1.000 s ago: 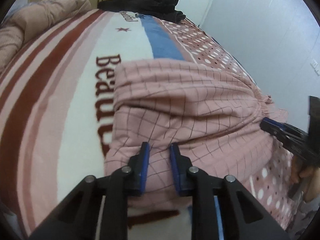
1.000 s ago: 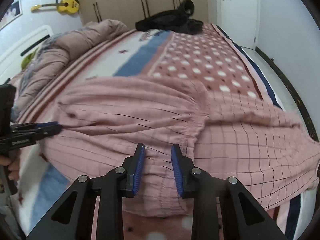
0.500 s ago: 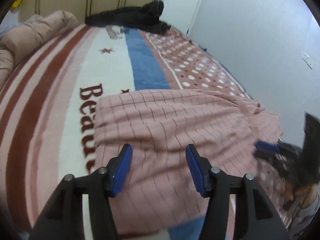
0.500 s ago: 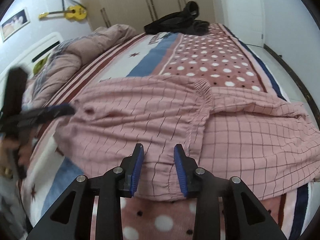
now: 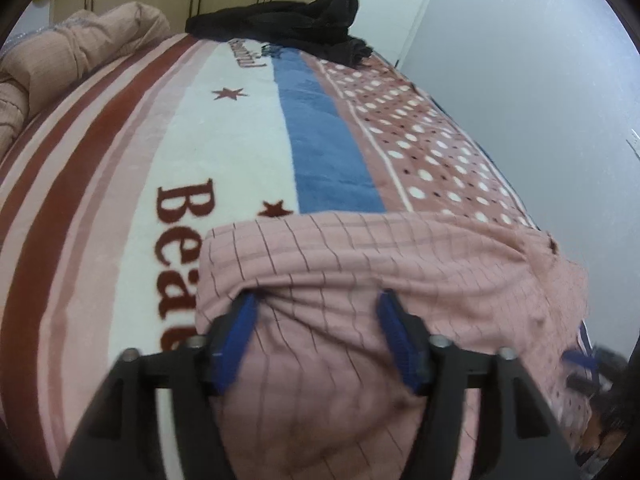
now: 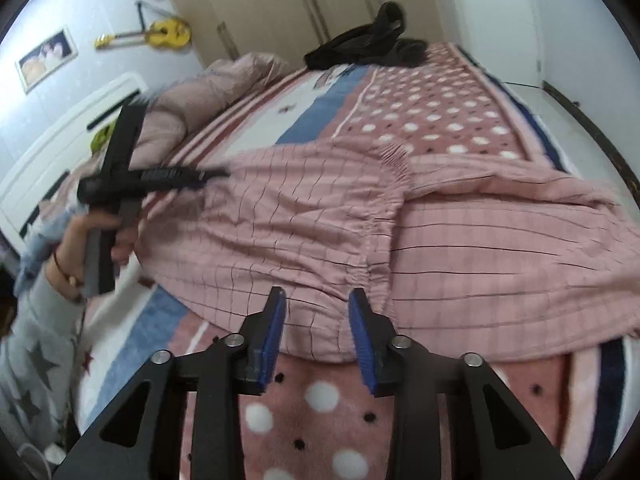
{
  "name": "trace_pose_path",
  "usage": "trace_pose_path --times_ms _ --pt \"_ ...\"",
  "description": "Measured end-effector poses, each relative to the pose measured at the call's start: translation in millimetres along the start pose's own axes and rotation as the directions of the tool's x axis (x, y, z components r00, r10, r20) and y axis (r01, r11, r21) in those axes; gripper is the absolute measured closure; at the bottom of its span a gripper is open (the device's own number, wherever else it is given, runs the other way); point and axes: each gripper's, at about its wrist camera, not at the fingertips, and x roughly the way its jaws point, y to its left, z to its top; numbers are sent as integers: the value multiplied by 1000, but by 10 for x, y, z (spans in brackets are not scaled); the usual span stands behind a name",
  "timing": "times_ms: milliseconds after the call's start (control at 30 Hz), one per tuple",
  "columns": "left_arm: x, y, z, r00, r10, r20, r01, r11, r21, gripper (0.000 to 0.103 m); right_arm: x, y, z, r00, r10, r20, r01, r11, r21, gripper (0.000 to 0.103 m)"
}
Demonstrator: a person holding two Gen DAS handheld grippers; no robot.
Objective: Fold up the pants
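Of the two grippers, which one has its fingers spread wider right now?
The left gripper: its blue fingers stand wide apart over the pink checked pants. The right gripper is open too, but narrower.

Pink checked pants (image 6: 320,224): one
Hand-held grippers: two, left (image 5: 316,312), right (image 6: 317,307)
Black clothes heap (image 6: 368,46): one
Guitar (image 6: 160,34): one
Framed picture (image 6: 46,58): one

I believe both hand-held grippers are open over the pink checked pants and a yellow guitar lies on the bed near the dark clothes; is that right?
Not quite: the yellow guitar hangs on the wall, as the right wrist view shows. Both hand-held grippers, left and right, are open over the pink checked pants, and the dark clothes lie on the bed.
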Motion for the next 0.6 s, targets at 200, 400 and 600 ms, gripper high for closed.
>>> trace_pose_path --times_ms 200,400,600 --pt "-271 -73 -166 1000 -17 22 17 1000 2 31 -599 -432 -165 995 -89 50 76 973 216 32" --pt "-369 -128 -211 999 -8 35 7 1000 12 31 -671 -967 -395 994 -104 37 80 911 405 32" --pt "-425 -110 -209 998 -3 59 3 1000 9 31 -437 -1452 -293 985 -109 132 19 837 547 35"
